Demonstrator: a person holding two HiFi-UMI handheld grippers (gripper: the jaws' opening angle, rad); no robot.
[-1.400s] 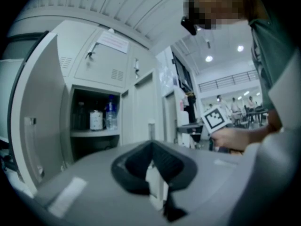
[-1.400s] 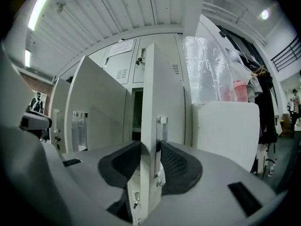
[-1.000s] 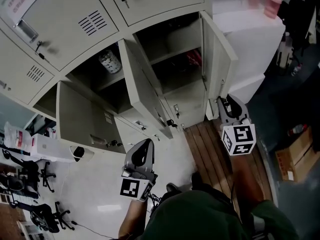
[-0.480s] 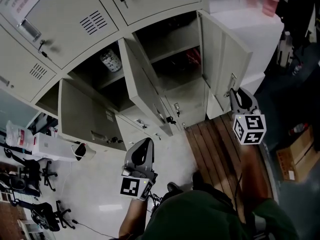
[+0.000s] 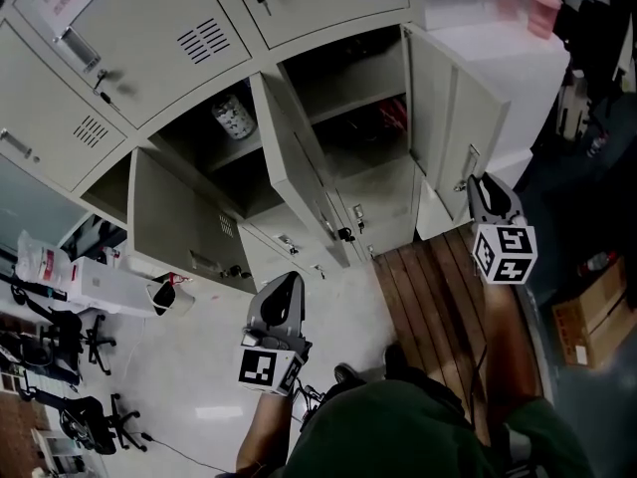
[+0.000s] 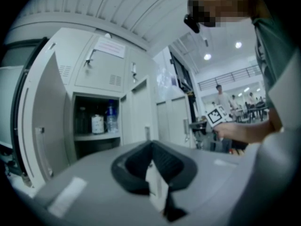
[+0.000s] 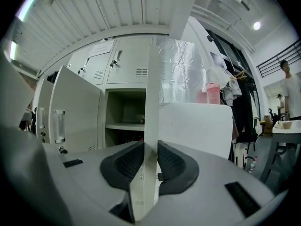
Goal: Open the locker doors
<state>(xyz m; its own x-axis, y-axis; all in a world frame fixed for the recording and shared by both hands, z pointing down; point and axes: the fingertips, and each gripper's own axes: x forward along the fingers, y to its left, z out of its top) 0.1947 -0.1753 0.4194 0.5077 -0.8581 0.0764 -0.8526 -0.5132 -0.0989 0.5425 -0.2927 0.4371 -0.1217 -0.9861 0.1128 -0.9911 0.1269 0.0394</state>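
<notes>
Beige lockers point(image 5: 149, 38) fill the top of the head view, and three of their doors stand ajar. My right gripper point(image 5: 484, 191) is shut on the free edge of the rightmost door point(image 5: 443, 118). In the right gripper view that door edge point(image 7: 151, 102) runs upright between the pads point(image 7: 170, 161), which press on both its sides. My left gripper point(image 5: 288, 285) hangs lower, apart from the lockers, with its jaws together and nothing in them point(image 6: 151, 146). The middle door point(image 5: 299, 172) and the left door point(image 5: 174, 222) stand open. A can point(image 5: 231, 116) sits on a shelf inside.
A wooden floor strip point(image 5: 438, 297) lies below the right door. A white cabinet point(image 5: 498, 58) with a pink cup point(image 5: 542, 6) stands right of the lockers. A cardboard box point(image 5: 587, 317) is at far right. Office chairs point(image 5: 60, 337) and a white box point(image 5: 100, 287) are at left.
My right gripper has moved right and a little toward me with the door edge, and the rightmost door has swung wider. The left gripper has barely moved.
</notes>
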